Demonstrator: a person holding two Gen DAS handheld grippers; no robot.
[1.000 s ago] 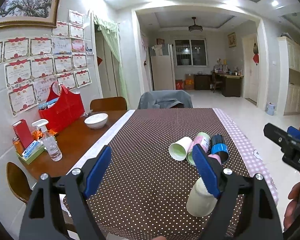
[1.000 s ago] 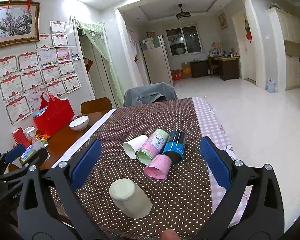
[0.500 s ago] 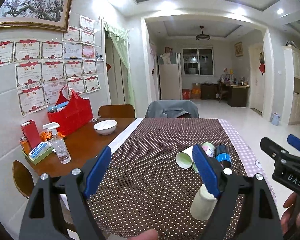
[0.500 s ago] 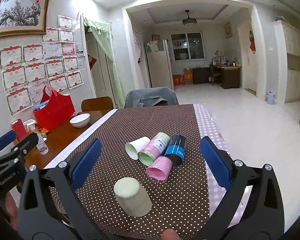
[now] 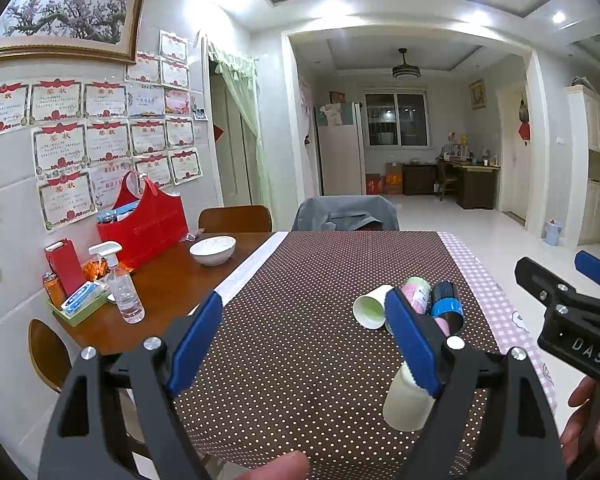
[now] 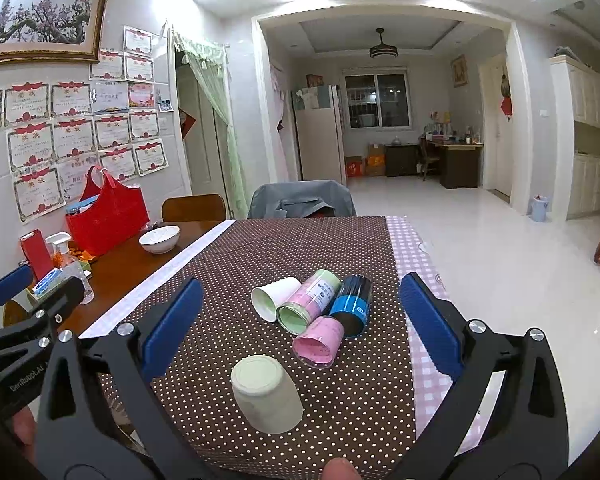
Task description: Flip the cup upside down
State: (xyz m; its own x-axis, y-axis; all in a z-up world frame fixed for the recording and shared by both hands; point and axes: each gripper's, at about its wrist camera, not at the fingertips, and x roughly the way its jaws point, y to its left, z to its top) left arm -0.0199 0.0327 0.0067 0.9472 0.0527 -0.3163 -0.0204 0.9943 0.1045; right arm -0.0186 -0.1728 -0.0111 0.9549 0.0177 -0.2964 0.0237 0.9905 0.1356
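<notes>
A pale green cup (image 6: 266, 394) stands upside down on the brown dotted tablecloth (image 6: 300, 248) near the front edge; in the left wrist view it (image 5: 406, 402) shows partly behind my right finger. Behind it lie several cups on their sides: a white one (image 6: 274, 298), a pink-green one (image 6: 310, 300), a blue-black one (image 6: 352, 306) and a pink one (image 6: 320, 342). My right gripper (image 6: 298, 320) is open and empty, held above the upside-down cup. My left gripper (image 5: 304, 344) is open and empty, to the left of the cups.
A white bowl (image 5: 213, 250), a red bag (image 5: 142, 222), a spray bottle (image 5: 120, 284) and a green tray of small items (image 5: 82, 304) stand on the bare wooden table part at the left. A chair with a grey jacket (image 5: 346, 212) is at the far end.
Both grippers have risen and drawn back a little from the table, so the cups sit lower and farther in view. The cups have not moved.
</notes>
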